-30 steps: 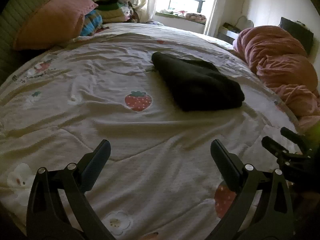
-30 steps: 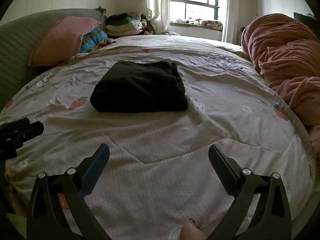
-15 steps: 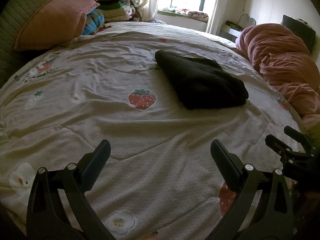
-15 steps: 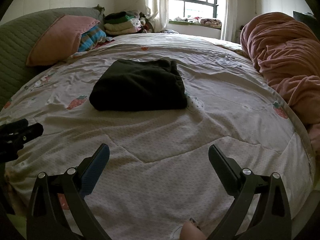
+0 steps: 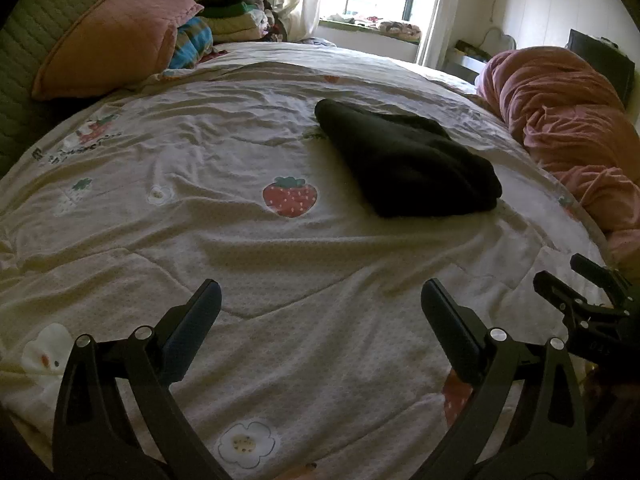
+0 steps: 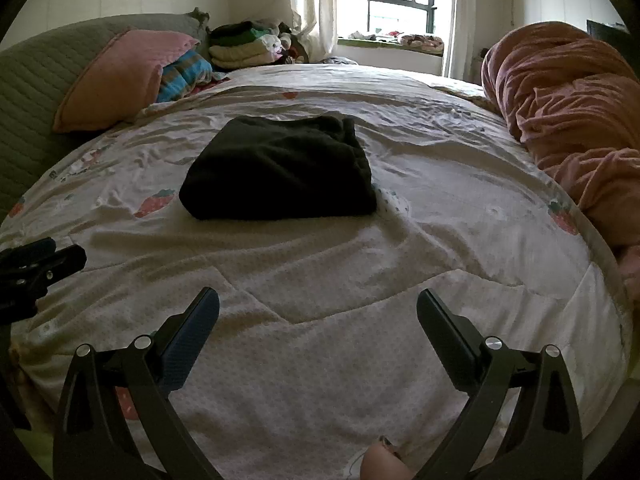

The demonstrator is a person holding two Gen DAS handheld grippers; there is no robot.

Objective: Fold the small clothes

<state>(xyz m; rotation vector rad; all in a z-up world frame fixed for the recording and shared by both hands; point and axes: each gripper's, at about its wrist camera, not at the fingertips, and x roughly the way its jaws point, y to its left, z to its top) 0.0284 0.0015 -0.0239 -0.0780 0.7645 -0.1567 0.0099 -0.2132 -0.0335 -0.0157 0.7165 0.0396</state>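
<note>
On the bed's strawberry-print quilt (image 6: pixel 320 360) we see the folded black garment (image 6: pixel 280 172) lying mid-bed beside a strawberry motif (image 5: pixel 290 196), well ahead of our left gripper (image 5: pixel 318 300) and right gripper (image 6: pixel 318 308), both with jaws apart, holding nothing.

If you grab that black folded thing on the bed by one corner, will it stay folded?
Probably not. The black folded garment looks soft and thick, with rounded edges, so it would likely droop and unfold. It probably wouldn't slide easily either, since the quilt under it is textured and wrinkled. It shouldn't break.
</note>
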